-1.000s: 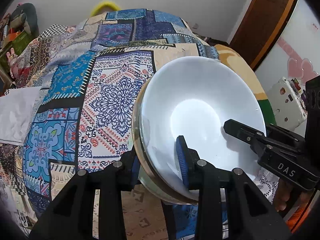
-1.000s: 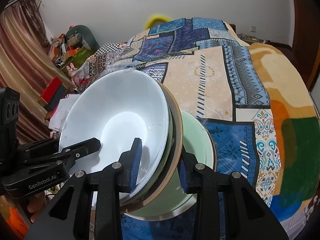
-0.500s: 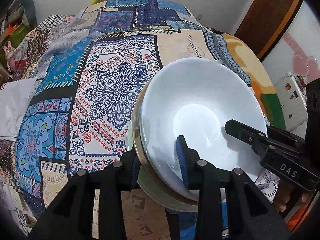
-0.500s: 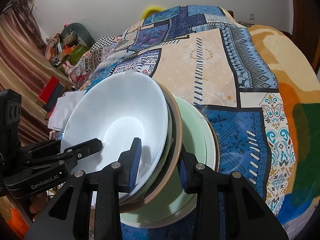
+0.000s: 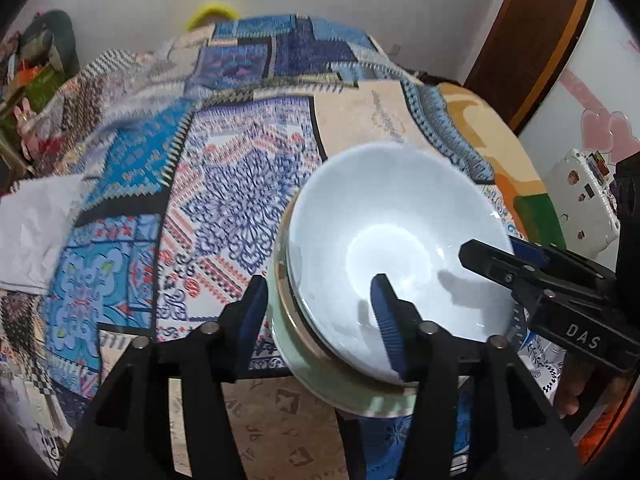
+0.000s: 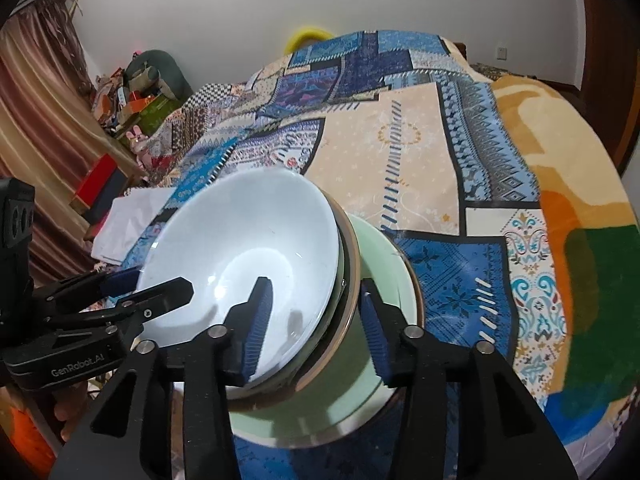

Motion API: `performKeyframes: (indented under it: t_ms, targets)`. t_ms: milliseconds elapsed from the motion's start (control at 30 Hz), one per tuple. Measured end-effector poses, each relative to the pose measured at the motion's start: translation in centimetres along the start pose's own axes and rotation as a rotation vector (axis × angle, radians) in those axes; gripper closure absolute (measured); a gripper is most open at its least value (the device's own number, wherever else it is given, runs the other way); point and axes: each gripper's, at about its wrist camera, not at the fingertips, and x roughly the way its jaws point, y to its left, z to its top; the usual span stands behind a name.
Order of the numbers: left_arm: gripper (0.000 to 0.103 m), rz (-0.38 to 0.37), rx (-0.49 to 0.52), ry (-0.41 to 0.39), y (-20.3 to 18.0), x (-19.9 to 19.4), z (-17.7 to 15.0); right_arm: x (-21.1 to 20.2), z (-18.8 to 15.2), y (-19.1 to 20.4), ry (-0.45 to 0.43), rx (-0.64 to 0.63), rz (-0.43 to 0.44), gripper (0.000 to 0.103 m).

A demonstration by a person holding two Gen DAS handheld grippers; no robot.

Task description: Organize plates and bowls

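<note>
both grippers are letting go of a nested stack on the bed. left gripper point(image 5: 318, 312) straddles the near-left rim of the stack, jaws opening, rim between them but the pads now stand clear of it. right gripper point(image 6: 314, 322) straddles the opposite rim, jaws also opening, pads off the rim as far as the blur lets me judge.

the stack: a white bowl point(image 5: 396, 240) on top, under it a thin plate with a tan rim point(image 6: 352, 272), all sitting in a pale green plate point(image 6: 380, 264) that rests on the patchwork blanket point(image 5: 224, 184). stack sits near the bed's front edge, tilted slightly toward the left gripper's side.

doing the release well, my read: open both sides evenly, so neither pad drags the rim sideways, then back straight out along the fingers, not upward, since the inner fingers sit inside the white bowl and could hook its wall. soft bedding gives, so the stack may settle or rock once free; wait for it to sit still before pulling away.

materials: bowl is glossy glazed ceramic, smooth, deep curved wall, bright highlight at the base. green plate is matte-looking, shallow, wide lip. blanket is fuzzy fleece, printed blue and cream patches. pads are ribbed blue rubber on black plastic fingers.
</note>
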Motion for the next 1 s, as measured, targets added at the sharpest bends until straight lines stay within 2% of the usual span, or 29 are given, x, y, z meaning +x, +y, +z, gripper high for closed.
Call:
performKeyframes:
  t_ms: [233, 533, 767, 900, 1000]
  targets:
    - [0.045, 0.009, 0.006, -0.125, -0.7, -5.1, -0.3, -4.3, 0.3, 1.9, -0.093, -0.057, -0.002, 0.057]
    - [0.041, 0.009, 0.056, -0.380, -3.3, -14.6, -1.4, -12.5, 0.2, 4.6, -0.309, -0.130, 0.018, 0.050]
    - [0.029, 0.010, 0.099, -0.567, -5.4, -21.0, -3.0, -17.8, -0.6, 6.2, -0.464, -0.178, 0.032, 0.048]
    - [0.018, 0.004, 0.104, -0.645, -6.1, -23.5, -4.2, -19.6, -1.3, 6.7, -0.535, -0.192, 0.033, 0.035]
    - [0.012, 0.003, 0.115, -0.690, -6.5, -24.8, -4.9, -20.4, -1.6, 6.9, -0.569, -0.205, 0.032, 0.030]
